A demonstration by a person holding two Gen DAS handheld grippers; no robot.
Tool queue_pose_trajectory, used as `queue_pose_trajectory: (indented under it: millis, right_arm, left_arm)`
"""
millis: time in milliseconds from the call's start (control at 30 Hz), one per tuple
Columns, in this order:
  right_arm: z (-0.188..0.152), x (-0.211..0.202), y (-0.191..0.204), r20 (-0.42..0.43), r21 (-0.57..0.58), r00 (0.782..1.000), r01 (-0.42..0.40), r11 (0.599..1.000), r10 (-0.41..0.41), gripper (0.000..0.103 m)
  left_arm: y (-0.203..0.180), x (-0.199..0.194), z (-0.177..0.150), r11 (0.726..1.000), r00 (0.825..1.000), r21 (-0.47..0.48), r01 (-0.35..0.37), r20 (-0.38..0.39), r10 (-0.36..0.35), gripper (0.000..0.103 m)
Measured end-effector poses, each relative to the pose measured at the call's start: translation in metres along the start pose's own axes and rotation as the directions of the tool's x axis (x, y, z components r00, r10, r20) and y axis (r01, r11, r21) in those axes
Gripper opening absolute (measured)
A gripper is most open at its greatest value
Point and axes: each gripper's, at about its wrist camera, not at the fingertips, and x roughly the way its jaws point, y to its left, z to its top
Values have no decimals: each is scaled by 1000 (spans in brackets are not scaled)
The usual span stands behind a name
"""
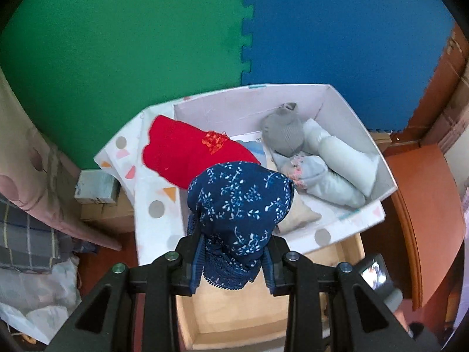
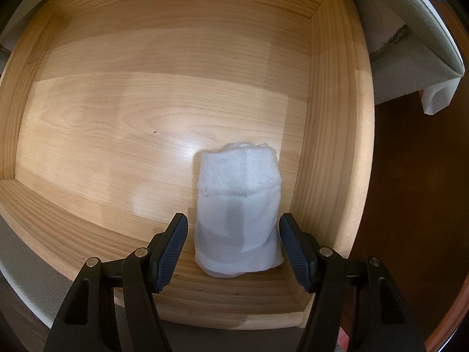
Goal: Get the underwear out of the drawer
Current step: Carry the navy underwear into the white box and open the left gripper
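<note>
A navy floral-print underwear roll (image 1: pixel 243 214) is pinched between the pads of the left gripper (image 1: pixel 234 267), the jaws pressed almost together on its lower, lacy end, and it is held above the open drawer (image 1: pixel 234 322) in front of the white patterned box (image 1: pixel 152 205). To finish this step well, the grip is best kept firm until the roll is carried over a free spot in the box, then released low so that the fold is not undone. Below, the right gripper (image 2: pixel 233 249) is pointed down into the wooden drawer (image 2: pixel 146 102), its jaws spread on either side of a white rolled piece (image 2: pixel 237 211); the pads are seen close beside the cloth, but a squeeze is not evident, so the piece is judged as not yet grasped. It lies near the drawer's right wall and front corner, so the jaws are best closed squarely on its middle, clear of the wood. The rest of the drawer floor is bare. Further out, a red folded garment (image 1: pixel 187 152) is draped over the near part of the box, and a grey roll (image 1: pixel 283 130) and pale rolls (image 1: pixel 337 161) are packed on its right. Beyond the box, a green foam mat (image 1: pixel 123 44) and a blue foam mat (image 1: pixel 337 29) are joined by interlocking teeth, and reddish-brown wooden furniture (image 1: pixel 425 190) is seen at the right.
</note>
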Motion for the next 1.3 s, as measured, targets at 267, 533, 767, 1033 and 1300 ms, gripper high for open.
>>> queue_pose_trajectory:
  millis: [267, 533, 767, 1033, 1300]
  right_arm:
    - [2, -3, -9, 5, 6, 1000, -10, 1000, 10, 62]
    - [-2, -1, -12, 5, 8, 1000, -8, 1000, 8, 62]
    - [0, -1, -9, -2, -1, 1000, -6, 1000, 6, 63]
    - [6, -2, -11, -6, 4, 1000, -4, 1000, 4, 63]
    - [10, 3, 1, -37, -20, 998, 50, 999, -50, 63]
  left_arm:
    - [0, 44, 15, 1000, 1000, -26, 4, -12, -4, 33]
    - [11, 73, 17, 998, 999, -64, -22, -36, 20, 33]
    - [13, 73, 10, 997, 996, -70, -30, -86, 24, 46]
    - [14, 49, 1, 998, 997, -48, -30, -78, 26, 52]
    - [7, 4, -17, 1000, 1000, 13, -17, -13, 17, 56]
